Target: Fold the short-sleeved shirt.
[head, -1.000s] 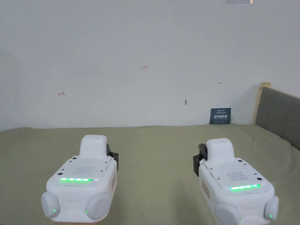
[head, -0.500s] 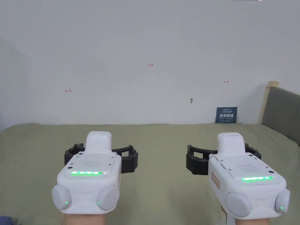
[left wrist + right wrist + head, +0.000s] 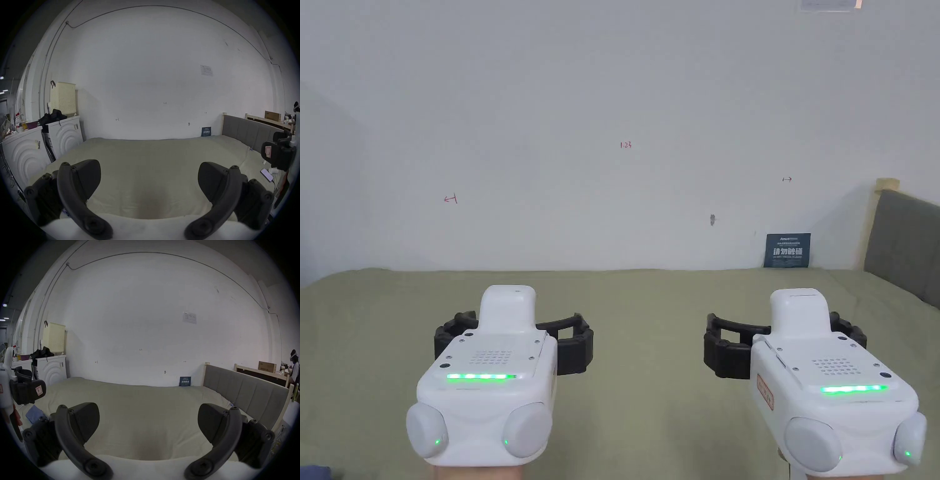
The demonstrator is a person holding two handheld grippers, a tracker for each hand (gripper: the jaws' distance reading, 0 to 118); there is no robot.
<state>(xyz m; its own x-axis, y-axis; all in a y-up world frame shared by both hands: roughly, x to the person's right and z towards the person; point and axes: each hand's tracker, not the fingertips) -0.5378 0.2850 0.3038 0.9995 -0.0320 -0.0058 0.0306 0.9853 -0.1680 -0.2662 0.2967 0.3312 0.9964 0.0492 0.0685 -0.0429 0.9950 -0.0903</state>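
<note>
My left gripper (image 3: 512, 332) and right gripper (image 3: 784, 334) hover side by side over the olive-green bed sheet (image 3: 644, 350), both open with nothing between the jaws. In the left gripper view its own jaws (image 3: 149, 175) stand wide apart above bare sheet, and the right gripper (image 3: 276, 154) shows at the far right. The right gripper view has its jaws (image 3: 148, 417) spread the same way, with the left gripper (image 3: 27, 392) at the left edge. A blue piece of cloth (image 3: 34, 413) lies on the bed's near left part; a corner of it (image 3: 312, 472) peeks in at the head view's bottom left.
A white wall runs behind the bed, with a small dark sign (image 3: 787, 250) leaning on it. The grey headboard (image 3: 903, 244) closes the right side. White cabinets (image 3: 63, 138) and a cream basket (image 3: 63, 99) stand left. A phone (image 3: 267, 174) lies at the right bed edge.
Both grippers went from shut to open, their black jaws now spread wide. The hands have held about the same place over the sheet; the head camera shifted slightly.
</note>
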